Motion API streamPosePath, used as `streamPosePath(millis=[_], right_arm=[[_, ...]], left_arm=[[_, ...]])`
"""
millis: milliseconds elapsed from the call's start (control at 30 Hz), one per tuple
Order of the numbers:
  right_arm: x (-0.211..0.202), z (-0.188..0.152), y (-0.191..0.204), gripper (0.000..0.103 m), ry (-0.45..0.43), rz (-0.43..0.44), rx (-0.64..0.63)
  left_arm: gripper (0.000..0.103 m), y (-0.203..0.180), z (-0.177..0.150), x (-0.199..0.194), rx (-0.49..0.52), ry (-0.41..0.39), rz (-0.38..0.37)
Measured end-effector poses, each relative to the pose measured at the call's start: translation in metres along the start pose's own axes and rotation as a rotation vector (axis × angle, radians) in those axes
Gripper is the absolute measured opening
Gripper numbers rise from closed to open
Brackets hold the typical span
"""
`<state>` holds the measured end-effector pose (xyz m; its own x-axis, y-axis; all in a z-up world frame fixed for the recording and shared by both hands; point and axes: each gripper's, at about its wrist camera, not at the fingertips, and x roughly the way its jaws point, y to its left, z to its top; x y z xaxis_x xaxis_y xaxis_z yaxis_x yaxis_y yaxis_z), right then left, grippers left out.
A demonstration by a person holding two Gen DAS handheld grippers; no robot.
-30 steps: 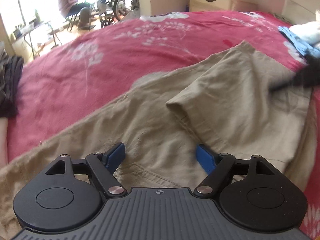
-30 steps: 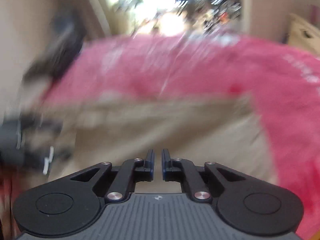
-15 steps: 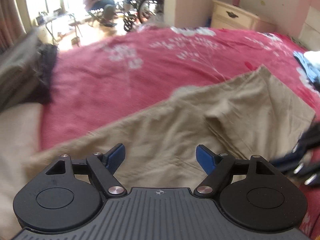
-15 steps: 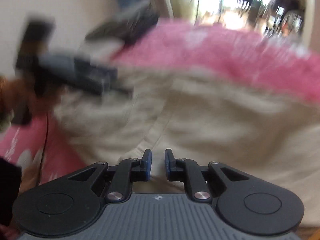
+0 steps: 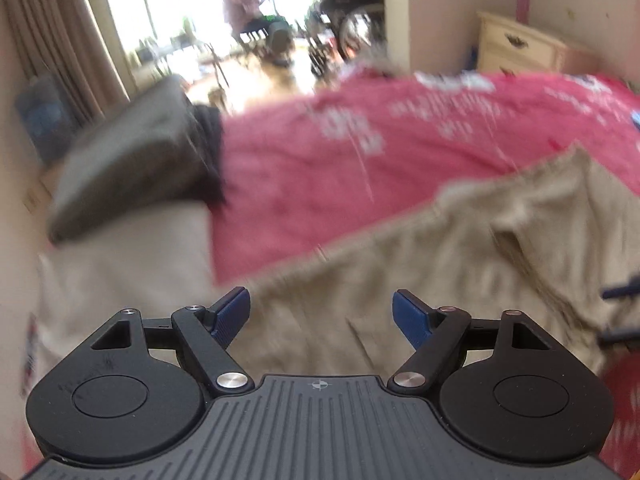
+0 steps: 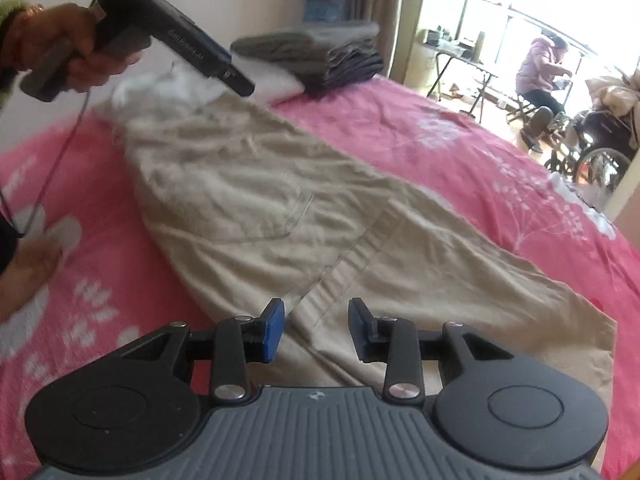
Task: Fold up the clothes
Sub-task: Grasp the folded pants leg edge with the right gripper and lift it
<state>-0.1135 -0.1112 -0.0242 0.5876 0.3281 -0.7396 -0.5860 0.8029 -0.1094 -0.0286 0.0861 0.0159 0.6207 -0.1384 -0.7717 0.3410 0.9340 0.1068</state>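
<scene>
Right gripper (image 6: 316,330): seen low over the near end of the khaki trousers (image 6: 280,216); its jaws are opening, the blue pads stand apart and no cloth is pinched between them.
Cloth under the right gripper: a stitched hem band is seen running up from between the fingers, the folded leg lying just ahead of the pads.
Left gripper (image 5: 322,318): held with its jaws spread wide and nothing gripped; the picture is blurred.
Cloth under the left gripper: the khaki trousers (image 5: 460,264) are seen beneath and ahead of the open fingers, spreading away to the right; whether the pads touch the fabric cannot be told.
Left gripper from the right wrist view: its dark body (image 6: 176,36) is carried in the person's left hand (image 6: 60,52), raised above the far end of the trousers, a cable hanging from it.
Trousers: laid lengthwise across the pink bedspread (image 6: 460,152), with a back pocket facing up, one end by the right gripper, the other under the left gripper.
Other hand: part of a hand (image 6: 28,268) is seen at the left edge, resting on the bedspread, well apart from the trousers.
Beyond the trousers: a stack of folded dark clothes (image 6: 320,56) is set at the far edge of the bed, on a white pillow (image 6: 276,80).
Background: a seated person (image 6: 540,76) and a wheelchair (image 6: 592,148) are seen in the bright room beyond.
</scene>
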Motion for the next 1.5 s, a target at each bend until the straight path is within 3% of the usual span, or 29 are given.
streamPosePath(millis=[200, 367, 600, 667, 767, 833, 1000, 1167, 1333, 1500], right_arm=[[0.017, 0.000, 0.015, 0.038, 0.041, -0.021, -0.069], [0.031, -0.001, 0.038, 0.038, 0.073, -0.104, -0.195], [0.030, -0.001, 0.049, 0.043, 0.091, -0.167, -0.268], [0.031, 0.000, 0.043, 0.040, 0.091, -0.154, -0.228], [0.029, 0.004, 0.034, 0.019, 0.092, -0.167, -0.154], [0.026, 0.007, 0.026, 0.015, 0.093, -0.170, -0.089], [0.017, 0.017, 0.000, 0.012, 0.088, -0.126, 0.115], [0.009, 0.044, -0.046, 0.012, 0.111, 0.001, 0.421], [0.010, 0.092, -0.063, 0.012, 0.097, 0.059, 0.477], [0.022, 0.140, -0.042, 0.012, 0.022, 0.172, 0.462]], left_arm=[[0.079, -0.013, -0.024, 0.015, 0.018, 0.078, -0.042], [0.079, -0.010, -0.031, 0.018, 0.003, 0.092, -0.040], [0.079, -0.015, -0.043, 0.019, 0.088, 0.092, -0.027], [0.079, -0.016, -0.044, 0.018, 0.096, 0.085, -0.024], [0.079, -0.015, -0.044, 0.016, 0.103, 0.079, -0.023], [0.079, -0.014, -0.045, 0.015, 0.114, 0.075, -0.020], [0.079, -0.013, -0.050, 0.009, 0.141, 0.067, -0.016], [0.079, -0.015, -0.054, 0.010, 0.145, 0.078, -0.013], [0.080, -0.015, -0.058, 0.012, 0.134, 0.070, -0.016], [0.080, -0.012, -0.062, 0.011, 0.117, 0.049, -0.025]])
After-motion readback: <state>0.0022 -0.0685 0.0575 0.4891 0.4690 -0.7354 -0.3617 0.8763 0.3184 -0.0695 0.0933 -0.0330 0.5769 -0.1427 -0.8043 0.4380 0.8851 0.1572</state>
